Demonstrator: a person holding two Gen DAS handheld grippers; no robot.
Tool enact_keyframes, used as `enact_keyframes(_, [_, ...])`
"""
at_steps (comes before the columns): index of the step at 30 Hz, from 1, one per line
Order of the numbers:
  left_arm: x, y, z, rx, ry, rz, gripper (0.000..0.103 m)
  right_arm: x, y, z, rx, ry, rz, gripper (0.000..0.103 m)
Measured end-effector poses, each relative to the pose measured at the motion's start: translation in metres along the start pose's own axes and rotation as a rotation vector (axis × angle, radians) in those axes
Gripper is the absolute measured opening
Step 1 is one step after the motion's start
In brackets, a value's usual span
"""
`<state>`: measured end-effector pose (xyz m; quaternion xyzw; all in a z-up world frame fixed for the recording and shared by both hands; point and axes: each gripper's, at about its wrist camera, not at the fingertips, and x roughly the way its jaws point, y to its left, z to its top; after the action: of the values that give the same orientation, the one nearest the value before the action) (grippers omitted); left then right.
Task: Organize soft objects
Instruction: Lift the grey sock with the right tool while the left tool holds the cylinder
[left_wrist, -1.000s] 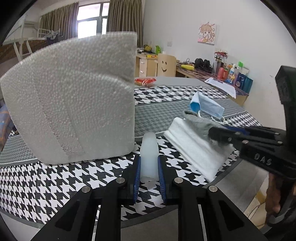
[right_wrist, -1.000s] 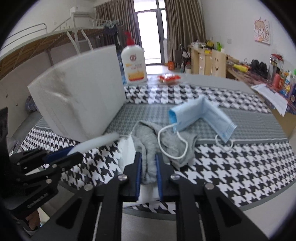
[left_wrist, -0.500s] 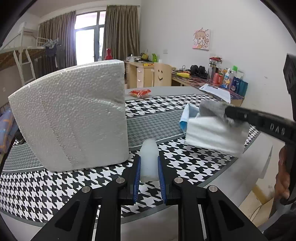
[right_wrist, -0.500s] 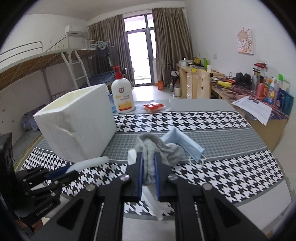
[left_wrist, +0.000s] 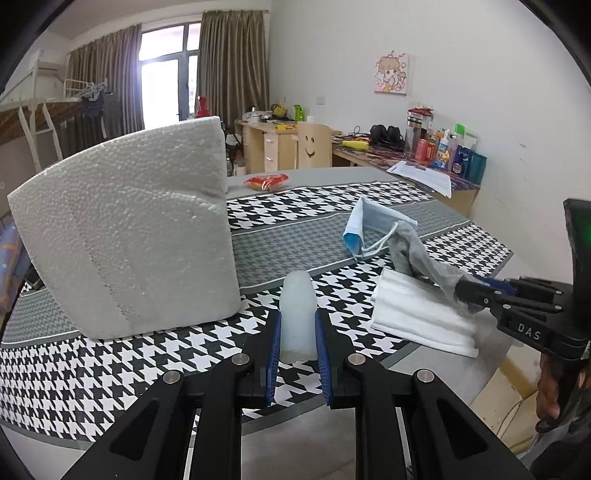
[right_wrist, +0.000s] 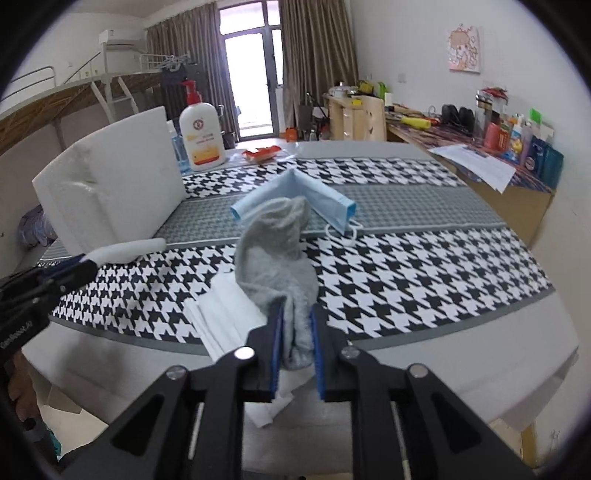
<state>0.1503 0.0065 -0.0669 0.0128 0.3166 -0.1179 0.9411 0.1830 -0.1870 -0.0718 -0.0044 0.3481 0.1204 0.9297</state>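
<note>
My left gripper (left_wrist: 297, 332) is shut on a translucent white soft tube (left_wrist: 297, 314) and holds it over the table's front edge, just right of a white foam box (left_wrist: 129, 236). My right gripper (right_wrist: 295, 343) is shut on a grey sock (right_wrist: 279, 243), which drapes forward over a folded white cloth (right_wrist: 225, 314) at the table's near edge. The sock's far end lies against a blue face mask (right_wrist: 295, 192). In the left wrist view the right gripper (left_wrist: 465, 295) comes in from the right, with the sock (left_wrist: 417, 254), white cloth (left_wrist: 417, 314) and mask (left_wrist: 369, 225) there.
The table (right_wrist: 424, 266) has a black and white houndstooth cloth. A lotion pump bottle (right_wrist: 201, 136) stands behind the foam box (right_wrist: 110, 184). A red snack packet (right_wrist: 262, 153) lies at the far side. A cluttered desk (left_wrist: 424, 162) stands along the right wall.
My right gripper has come back down toward the table with the sock, which had been lifted half a second ago; the white cloth lies on the table edge again. My left gripper keeps the tube, barely moved.
</note>
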Motion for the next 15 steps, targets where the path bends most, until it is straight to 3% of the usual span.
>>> enact_keyframes(2, [0.002,-0.001,0.0,-0.001,0.004,-0.003,0.02,-0.004,0.006,0.001,-0.023,-0.023,-0.004,0.056])
enact_keyframes(3, [0.002,-0.001,0.0,-0.001,0.005,-0.004,0.02,-0.007,0.008,0.001,-0.034,-0.035,-0.008,0.06])
enact_keyframes(7, [0.004,-0.001,0.003,0.002,0.004,-0.005,0.02,-0.008,0.015,0.009,-0.07,-0.064,-0.012,0.062])
enact_keyframes(15, [0.013,-0.004,0.008,0.003,0.007,-0.006,0.02,0.016,0.021,0.027,-0.057,-0.029,0.037,0.062])
